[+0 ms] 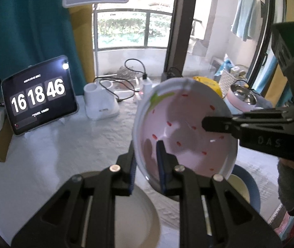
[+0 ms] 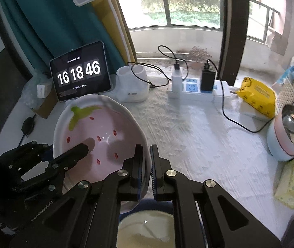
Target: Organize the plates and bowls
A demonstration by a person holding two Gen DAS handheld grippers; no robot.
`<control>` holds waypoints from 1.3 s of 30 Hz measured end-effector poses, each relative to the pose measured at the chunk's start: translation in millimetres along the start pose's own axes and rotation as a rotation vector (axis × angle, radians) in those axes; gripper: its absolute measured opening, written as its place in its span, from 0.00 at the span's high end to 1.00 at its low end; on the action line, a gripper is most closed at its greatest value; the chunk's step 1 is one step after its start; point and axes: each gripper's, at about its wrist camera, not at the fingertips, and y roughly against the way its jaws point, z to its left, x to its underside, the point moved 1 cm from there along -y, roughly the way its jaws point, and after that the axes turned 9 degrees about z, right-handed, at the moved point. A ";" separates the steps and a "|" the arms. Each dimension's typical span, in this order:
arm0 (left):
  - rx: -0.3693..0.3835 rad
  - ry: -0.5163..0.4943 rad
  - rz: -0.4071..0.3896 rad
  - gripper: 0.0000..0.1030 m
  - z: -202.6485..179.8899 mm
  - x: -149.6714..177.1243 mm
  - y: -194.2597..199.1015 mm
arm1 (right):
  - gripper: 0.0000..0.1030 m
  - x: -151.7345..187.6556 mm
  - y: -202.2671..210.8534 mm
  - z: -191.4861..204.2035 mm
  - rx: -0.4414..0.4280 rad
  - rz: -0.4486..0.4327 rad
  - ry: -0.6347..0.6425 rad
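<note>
Left wrist view shows the white table [image 1: 68,144] far below, then the pink strawberry bowl [image 1: 184,124] tipped up between both grippers. The left gripper [image 1: 147,165] pinches its near rim. The right gripper [image 2: 146,165] pinches the other rim. If one hand pulls harder, the bowl could slip and break.
</note>
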 end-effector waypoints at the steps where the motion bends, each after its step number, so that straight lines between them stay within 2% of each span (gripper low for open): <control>1: 0.002 -0.008 -0.001 0.82 -4.7 1.2 1.5 | 0.92 3.0 2.1 -1.5 0.003 -0.002 -0.001; 17: 0.032 -0.096 0.040 0.82 -53.9 26.9 5.0 | 0.92 56.1 23.0 -33.7 0.003 -0.017 -0.086; 39: 0.040 -0.147 0.128 0.82 -84.1 69.3 -17.1 | 0.92 115.0 1.1 -50.5 0.005 0.048 -0.153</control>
